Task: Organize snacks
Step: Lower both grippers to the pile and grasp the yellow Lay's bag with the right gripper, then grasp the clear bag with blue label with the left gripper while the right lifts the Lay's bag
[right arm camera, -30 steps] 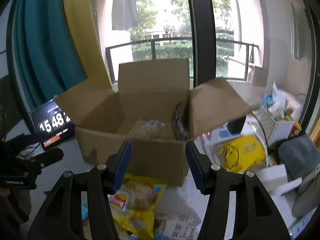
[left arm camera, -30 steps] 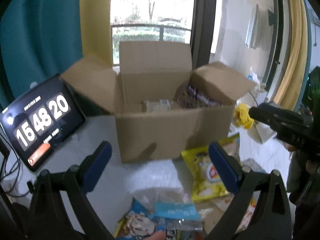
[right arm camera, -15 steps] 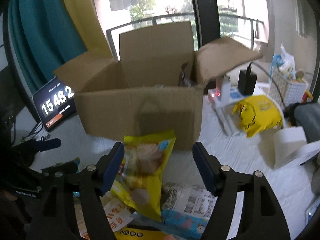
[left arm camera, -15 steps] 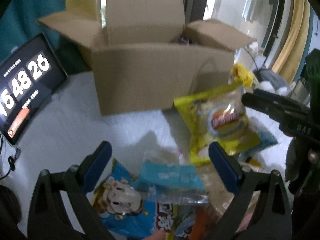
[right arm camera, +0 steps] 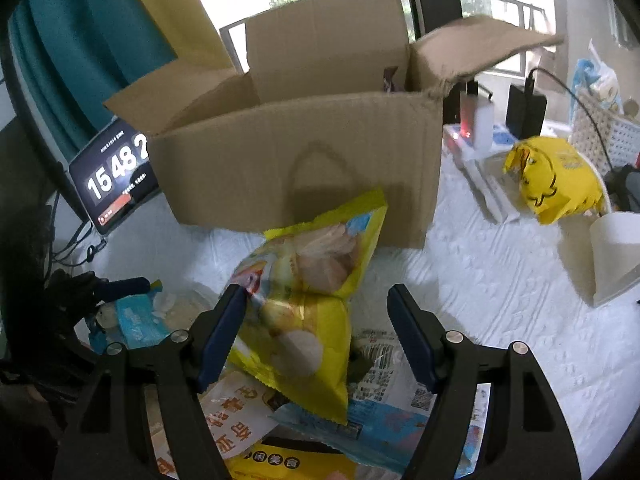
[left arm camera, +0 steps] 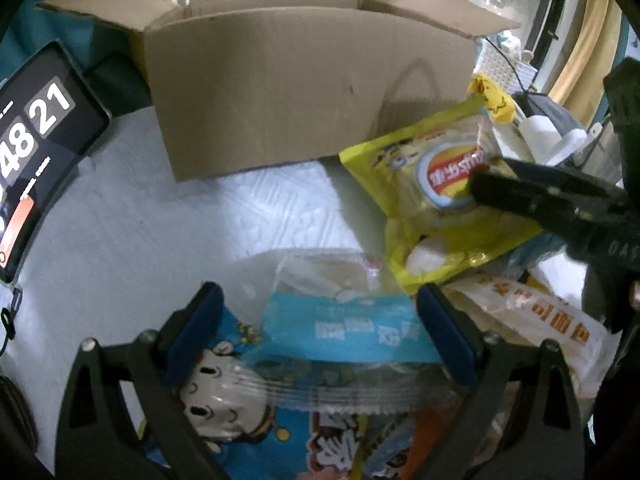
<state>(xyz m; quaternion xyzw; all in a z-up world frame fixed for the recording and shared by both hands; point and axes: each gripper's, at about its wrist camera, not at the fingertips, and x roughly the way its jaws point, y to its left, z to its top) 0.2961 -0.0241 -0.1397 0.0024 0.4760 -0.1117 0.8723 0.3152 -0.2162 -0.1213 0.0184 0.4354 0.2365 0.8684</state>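
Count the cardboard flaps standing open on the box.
3 show: the back flap standing upright, the left flap and the right flap both splayed outward from the box. A fourth, front flap is not visible and may be folded away.

We are seeing a brown cardboard box (right arm camera: 304,160) sitting upright on the white cloth-covered table (right arm camera: 500,292), its flaps standing open and a dark packet (right arm camera: 390,78) poking up inside near its right wall. Just in front of the box, a yellow chip bag (right arm camera: 308,300) is lying puffed and tilted, its top edge nearly touching the box's front wall. Nearer the table's front edge, a clear packet with a light-blue label (left arm camera: 344,328) is lying on top of a blue cartoon-printed packet (left arm camera: 224,384), and a white packet with orange lettering (left arm camera: 544,320) is lying beside them, partly under the chip bag.
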